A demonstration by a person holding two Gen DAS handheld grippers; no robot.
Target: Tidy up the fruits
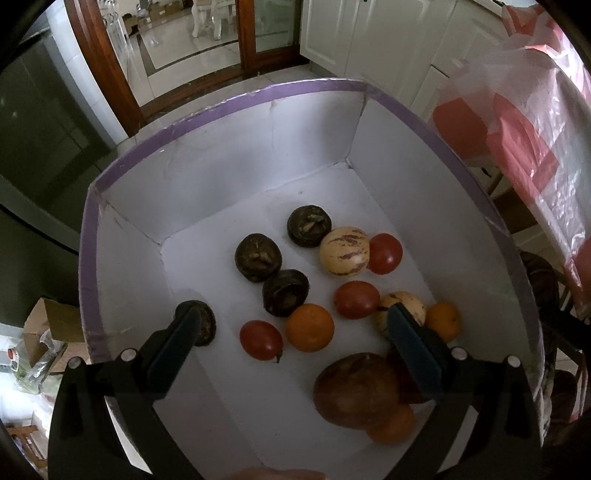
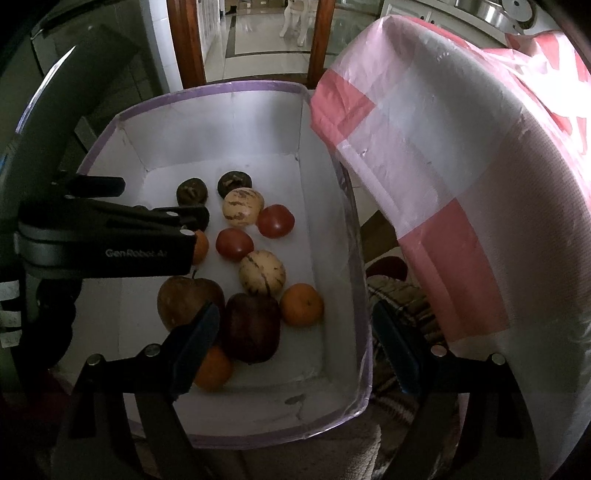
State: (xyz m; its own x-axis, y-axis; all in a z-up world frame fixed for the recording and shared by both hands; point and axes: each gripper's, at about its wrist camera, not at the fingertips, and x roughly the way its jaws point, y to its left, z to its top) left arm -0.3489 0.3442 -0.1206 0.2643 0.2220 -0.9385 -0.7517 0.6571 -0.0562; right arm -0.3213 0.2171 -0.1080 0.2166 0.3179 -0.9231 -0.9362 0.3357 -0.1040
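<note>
A white box with a purple rim [image 1: 221, 107] [image 2: 236, 86] holds loose fruit. There are several dark round fruits [image 1: 258, 258], two striped pale melons [image 1: 344, 251] [image 2: 261, 272], three tomatoes [image 1: 356, 299], oranges [image 1: 309, 326] [image 2: 301, 304], a brown apple [image 1: 356, 389] [image 2: 184, 299] and a dark red apple [image 2: 253, 326]. My left gripper [image 1: 293, 312] hangs open over the box's near half with nothing between its fingers. My right gripper [image 2: 295, 314] is open too and astride the box's right wall, one finger over the apples and the other outside.
A pink and white plastic bag [image 2: 443, 184] [image 1: 535, 129] hangs close to the box's right side. The left gripper's body [image 2: 110, 240] reaches in over the left wall. Tiled floor, a wooden door frame [image 1: 247, 33] and white cabinets lie beyond.
</note>
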